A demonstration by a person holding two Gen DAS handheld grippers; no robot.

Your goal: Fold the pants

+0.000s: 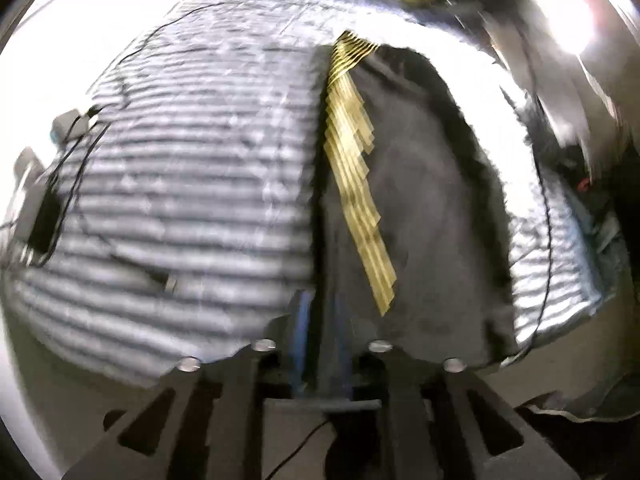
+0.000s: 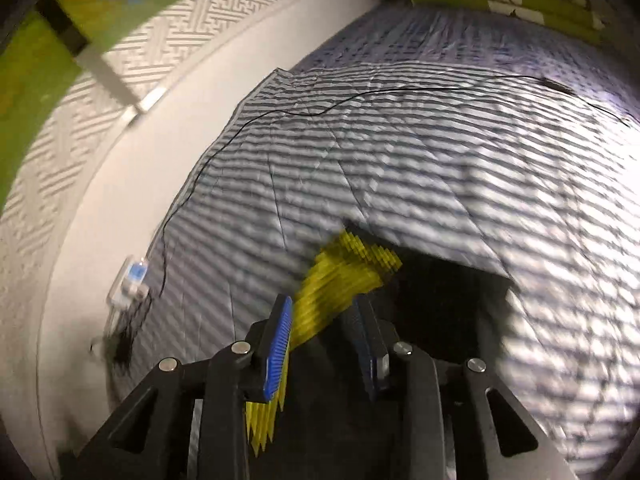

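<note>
Both grippers sit over the dark pants (image 1: 420,200), which lie on the striped quilt (image 1: 180,180) ahead of me. My left gripper (image 1: 322,344) has its blue pads set a little apart, with an edge of the dark cloth running up between them; the blur keeps me from telling whether the pads press on it or merely flank it. My right gripper (image 2: 320,344) also stands partly open, the blue left pad (image 2: 276,352) clear of the fabric, with the yellow side stripe (image 2: 340,280) passing through the gap below; I judge nothing is pinched there. From the left wrist view the pants look doubled lengthwise, one leg over the other, the yellow stripe (image 1: 356,184) running straight away from the fingers along the near-left edge and the outline fairly tidy. So I reckon the first fold is down. What remains, as I read it, is at least one crosswise fold and a smoothing of the edges.
</note>
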